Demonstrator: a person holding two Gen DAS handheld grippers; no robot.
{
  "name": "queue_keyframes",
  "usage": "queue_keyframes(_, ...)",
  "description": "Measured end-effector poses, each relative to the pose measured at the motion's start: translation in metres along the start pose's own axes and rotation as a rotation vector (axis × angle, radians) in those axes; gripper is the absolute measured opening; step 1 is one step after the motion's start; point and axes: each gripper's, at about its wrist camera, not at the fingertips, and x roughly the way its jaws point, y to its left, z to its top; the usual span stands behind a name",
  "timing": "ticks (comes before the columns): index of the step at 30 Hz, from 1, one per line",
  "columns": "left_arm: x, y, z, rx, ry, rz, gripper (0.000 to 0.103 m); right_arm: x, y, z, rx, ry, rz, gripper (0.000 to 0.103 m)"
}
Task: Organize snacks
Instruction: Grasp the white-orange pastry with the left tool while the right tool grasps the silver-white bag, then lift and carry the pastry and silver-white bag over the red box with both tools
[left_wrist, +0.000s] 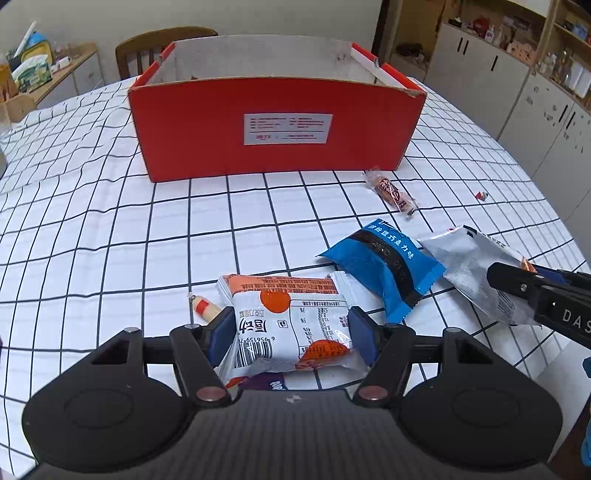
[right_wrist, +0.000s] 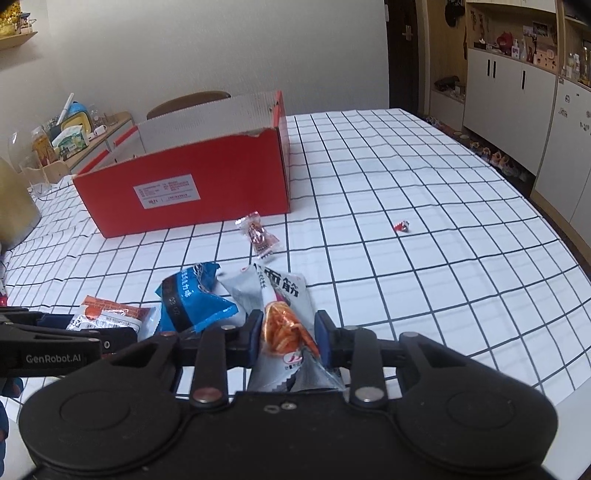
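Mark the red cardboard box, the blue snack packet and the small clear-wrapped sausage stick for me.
Red cardboard box (left_wrist: 192, 122): left wrist view, front wall.
Blue snack packet (left_wrist: 380, 269): left wrist view, packet middle.
Small clear-wrapped sausage stick (right_wrist: 259, 233): right wrist view, its middle.

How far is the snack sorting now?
Done: nothing visible yet inside the red box. In hand: the left tongs grip a white-and-orange packet; the right tongs grip a silver packet. Left on the table: blue packet, small sausage, clear-wrapped snack, tiny red candy.
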Motion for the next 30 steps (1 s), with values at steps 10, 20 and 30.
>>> queue_keyframes(10,-0.025,0.008,0.005,-0.021,-0.04,-0.022,0.065,-0.022,0.005,0.006,-0.025,-0.063,0.01,0.023)
queue_keyframes(20,-0.048,0.009,0.023,-0.027,-0.096,-0.033,0.065,-0.043,0.011,0.023,-0.031,-0.133,0.031,0.022)
queue_keyframes(30,-0.075,-0.004,0.057,0.003,-0.184,-0.034,0.066,-0.063,0.023,0.053,-0.051,-0.216,0.053,0.022)
